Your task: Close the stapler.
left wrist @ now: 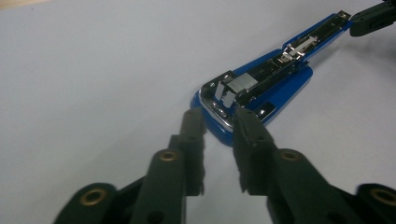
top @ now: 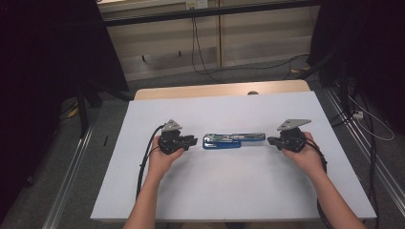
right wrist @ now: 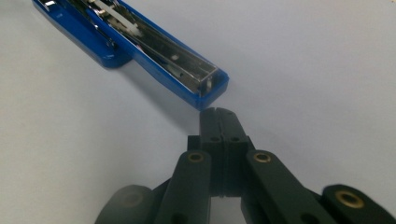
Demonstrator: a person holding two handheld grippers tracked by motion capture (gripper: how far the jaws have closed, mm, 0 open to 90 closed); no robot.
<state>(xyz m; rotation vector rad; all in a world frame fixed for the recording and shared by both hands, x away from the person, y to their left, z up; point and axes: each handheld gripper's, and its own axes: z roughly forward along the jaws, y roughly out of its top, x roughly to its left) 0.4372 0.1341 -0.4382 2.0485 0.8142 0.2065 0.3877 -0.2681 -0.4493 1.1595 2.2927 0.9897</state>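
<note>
While both forearms reach in from the near edge, the left gripper (top: 191, 140) points right with jaws parted, tips at the wide end of the blue stapler (top: 232, 140), holding nothing. Right gripper (top: 273, 140) points left, jaws pressed together and empty, tips just short of the stapler's narrow end. Stapler lies flipped open, metal staple channel up, mid white table (top: 239, 186) between the two grippers. No readable writing or brand on it.

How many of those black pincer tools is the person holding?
2. The left black two-jaw gripper sits at the wide end of the opened blue stapler, jaws apart; the right black two-jaw gripper is at its narrow end, jaws closed.
</note>
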